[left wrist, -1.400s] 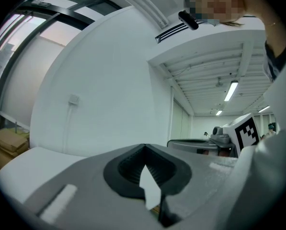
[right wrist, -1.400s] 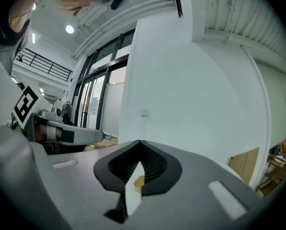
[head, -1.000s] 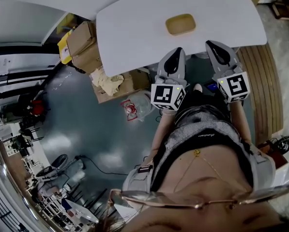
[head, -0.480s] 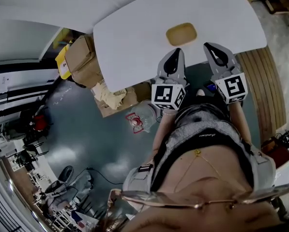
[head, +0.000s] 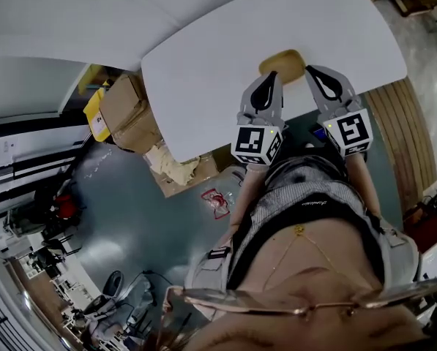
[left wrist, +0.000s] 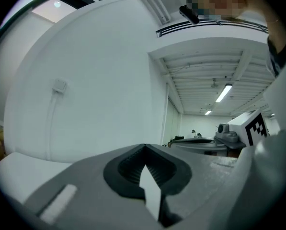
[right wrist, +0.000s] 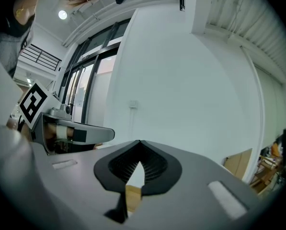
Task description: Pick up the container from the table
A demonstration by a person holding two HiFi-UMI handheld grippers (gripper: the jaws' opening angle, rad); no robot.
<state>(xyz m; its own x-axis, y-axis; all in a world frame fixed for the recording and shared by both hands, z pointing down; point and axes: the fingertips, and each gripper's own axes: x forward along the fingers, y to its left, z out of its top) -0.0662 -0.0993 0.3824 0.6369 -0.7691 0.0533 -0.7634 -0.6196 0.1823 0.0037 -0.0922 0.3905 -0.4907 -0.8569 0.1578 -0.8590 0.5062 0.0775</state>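
At the far left of the head view, cardboard boxes (head: 127, 97) are seen stacked on the grey floor (head: 123, 210) beside the white table (head: 203, 57). A yellow item (head: 95, 115) is tucked against them. Crumpled pale packing material (head: 170, 168) is heaped under the table's near edge.

Further right, the left gripper (head: 269, 76) is held out over the near edge of the table, roughly level. In the left gripper view its jaws are seen pressed together at the tips, and nothing is caught between them (only a pale sliver shows through the hollow behind the tips).

The container (head: 282, 60), a shallow tan tray, is set on the table near its front edge. Seen from above, it is placed between the two gripper tips. Its near rim is partly covered by the left gripper's tip; whether it is touched cannot be told.

The right gripper (head: 311, 69) is held just beside the container's right end, tilted slightly downward. Its jaws are likewise clenched tip to tip, and nothing is gripped. A tan patch is glimpsed through the gap below them in the right gripper view.

At the right edge, a curved wooden slatted surface (head: 397, 137) is laid beside the table.
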